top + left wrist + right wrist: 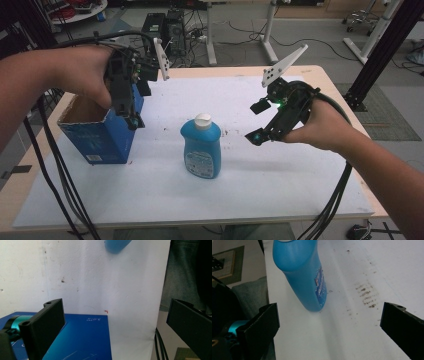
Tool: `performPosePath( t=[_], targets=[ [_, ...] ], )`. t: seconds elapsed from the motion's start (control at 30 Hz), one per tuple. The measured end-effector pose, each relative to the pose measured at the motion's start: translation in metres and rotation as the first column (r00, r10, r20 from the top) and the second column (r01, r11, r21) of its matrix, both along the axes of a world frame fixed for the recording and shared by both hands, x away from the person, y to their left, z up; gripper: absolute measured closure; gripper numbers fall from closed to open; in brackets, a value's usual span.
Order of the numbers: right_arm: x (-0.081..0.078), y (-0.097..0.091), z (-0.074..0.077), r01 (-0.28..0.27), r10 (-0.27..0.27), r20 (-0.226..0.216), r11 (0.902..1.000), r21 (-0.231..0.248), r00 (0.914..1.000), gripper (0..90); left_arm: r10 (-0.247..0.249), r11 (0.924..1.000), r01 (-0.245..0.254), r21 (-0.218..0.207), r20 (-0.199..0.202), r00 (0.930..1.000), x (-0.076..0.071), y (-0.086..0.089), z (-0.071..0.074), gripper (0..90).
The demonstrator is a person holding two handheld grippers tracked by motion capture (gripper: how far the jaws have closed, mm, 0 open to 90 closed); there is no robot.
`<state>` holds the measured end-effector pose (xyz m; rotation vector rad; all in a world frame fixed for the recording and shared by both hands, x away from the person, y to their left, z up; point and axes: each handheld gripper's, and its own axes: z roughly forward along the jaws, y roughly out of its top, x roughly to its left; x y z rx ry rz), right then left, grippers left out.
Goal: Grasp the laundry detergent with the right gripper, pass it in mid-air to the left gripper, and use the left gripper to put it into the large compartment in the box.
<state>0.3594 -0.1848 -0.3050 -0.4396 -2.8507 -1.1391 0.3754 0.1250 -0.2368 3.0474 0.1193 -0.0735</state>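
1. Table (345,100) w/ white sheet (250,190) is carrying everything; the sheet is showing dark specks near the middle.
2. Blue box (107,137) is standing at the sheet's left edge, top open, inside too dark to make out. In the left gripper view its blue face (82,340) is lying under the jaws, lower part cut off by the frame.
3. Blue bottle (202,147) is standing upright at mid-sheet, long axis vertical, white cap pointing up, label facing the person. It's sitting between the two grippers, touching neither. In the right gripper view the bottle (302,272) is leaning across the frame b/c the camera is tilted; cap cut off at the top. In the left gripper view just a blue rounded bit (116,246) is peeking in at the top edge.
4. Left gripper (131,117) is hovering over the box's right rim, pointing down, jaws standing wide apart, nothing between them.
5. Right gripper (256,121) is hanging above the sheet, near the bottle's right, aimed at it; jaws are spread wide, nothing between them.
6. Print on the label is too small to read.
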Motion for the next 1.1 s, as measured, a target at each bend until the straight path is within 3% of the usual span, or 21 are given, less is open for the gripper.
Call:
performPosePath(
  t=[0.33, 1.1],
  targets=[
    [-0.01, 0.022, -0.026, -0.026, 0.026, -0.002, 0.9996, 0.012, 0.9997, 1.4, 0.0, 1.0, 0.0, -0.003, 0.0, 1.0, 0.0, 0.0, -0.002, 1.7],
    [-0.015, 0.067, -0.061, -0.039, 0.038, 0.013, 0.9979, 0.051, 0.9992, 1.4, 0.008, 0.9999, -0.008, -0.008, 0.002, 1.0, -0.002, 0.004, -0.002, 1.7]
  ],
)
